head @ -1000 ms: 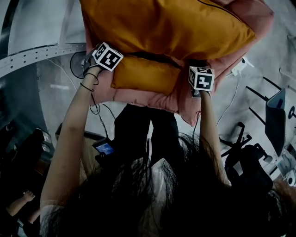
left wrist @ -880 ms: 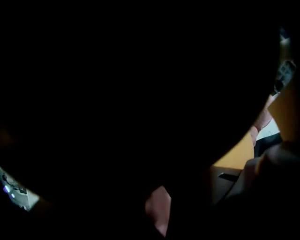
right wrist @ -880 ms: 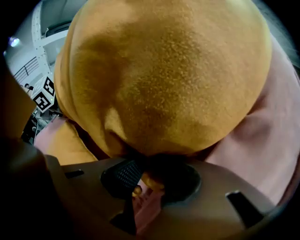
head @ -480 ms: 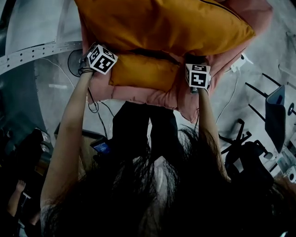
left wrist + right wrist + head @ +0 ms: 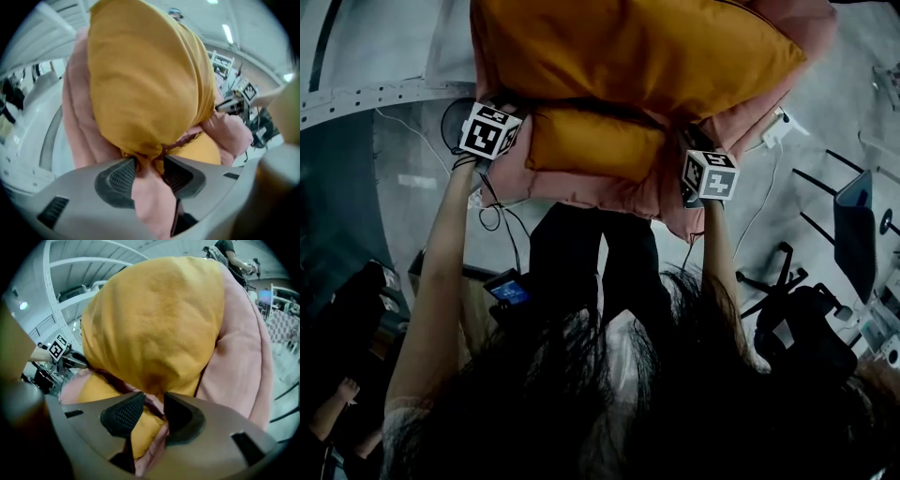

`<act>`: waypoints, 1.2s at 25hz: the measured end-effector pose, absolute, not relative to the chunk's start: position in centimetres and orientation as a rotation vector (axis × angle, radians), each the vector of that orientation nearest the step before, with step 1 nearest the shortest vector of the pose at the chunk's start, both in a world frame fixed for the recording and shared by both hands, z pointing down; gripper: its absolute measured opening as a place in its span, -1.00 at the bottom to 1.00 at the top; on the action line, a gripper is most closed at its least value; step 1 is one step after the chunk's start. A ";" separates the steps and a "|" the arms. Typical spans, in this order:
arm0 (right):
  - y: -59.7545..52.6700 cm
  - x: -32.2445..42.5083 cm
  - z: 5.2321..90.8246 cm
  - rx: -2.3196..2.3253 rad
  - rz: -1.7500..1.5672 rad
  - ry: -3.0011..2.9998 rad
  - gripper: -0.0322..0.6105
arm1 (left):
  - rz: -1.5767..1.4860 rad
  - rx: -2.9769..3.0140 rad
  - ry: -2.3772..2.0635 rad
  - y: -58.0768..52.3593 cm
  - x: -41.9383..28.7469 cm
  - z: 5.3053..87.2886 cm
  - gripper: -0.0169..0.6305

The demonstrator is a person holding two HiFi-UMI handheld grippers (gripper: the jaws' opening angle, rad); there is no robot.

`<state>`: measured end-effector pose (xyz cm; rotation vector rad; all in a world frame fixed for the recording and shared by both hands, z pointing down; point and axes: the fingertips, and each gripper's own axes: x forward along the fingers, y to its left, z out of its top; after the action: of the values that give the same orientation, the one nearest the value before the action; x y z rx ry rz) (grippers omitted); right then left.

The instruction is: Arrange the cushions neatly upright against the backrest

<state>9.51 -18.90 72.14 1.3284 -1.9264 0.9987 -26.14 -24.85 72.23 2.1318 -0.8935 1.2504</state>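
Observation:
A large orange cushion (image 5: 628, 52) lies on a smaller orange one (image 5: 595, 145), both wrapped in a pink cushion (image 5: 581, 187), and the bundle is held up in front of me. My left gripper (image 5: 508, 120) grips its left edge. In the left gripper view, orange fabric (image 5: 140, 79) and pink fabric (image 5: 79, 122) bunch between the left gripper (image 5: 149, 171) pads. Those jaws have just been opening, and the fabric still fills the gap. My right gripper (image 5: 692, 155) holds the right edge. The right gripper (image 5: 153, 411) is shut on orange fabric (image 5: 154, 319) and a pink fold (image 5: 243, 357).
Below the bundle are the person's dark legs (image 5: 600, 253) and a grey floor with loose cables (image 5: 492, 220). A white power strip (image 5: 776, 129) lies at the right. A black office chair base (image 5: 787, 281) stands lower right. A perforated white rail (image 5: 375, 94) crosses the upper left.
In the head view both marker cubes have shifted outward and slightly down: the left one leftward, the right one rightward. The cushion bundle stays between the two grippers.

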 end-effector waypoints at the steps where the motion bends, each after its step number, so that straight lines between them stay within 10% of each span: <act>1: -18.4 8.8 71.9 1.302 1.029 -1.954 -0.52 | 1.223 2.118 -0.897 -24.7 -26.1 71.8 -0.41; 9: -14.3 4.8 74.2 1.154 1.222 -1.974 -0.36 | 1.152 2.102 -0.768 -20.1 -23.4 71.1 -0.39; 14: -13.6 4.4 77.2 1.190 1.350 -1.886 -0.14 | 1.105 1.949 -0.821 -20.0 -22.3 75.2 0.08; 30: -13.2 3.2 85.4 1.139 1.660 -1.707 -0.08 | 1.057 1.889 -0.859 -20.2 -22.3 77.4 0.08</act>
<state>3.19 -13.24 85.45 1.1394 -1.7071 1.6596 -22.26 -20.18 77.37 1.8890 -0.8594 1.0567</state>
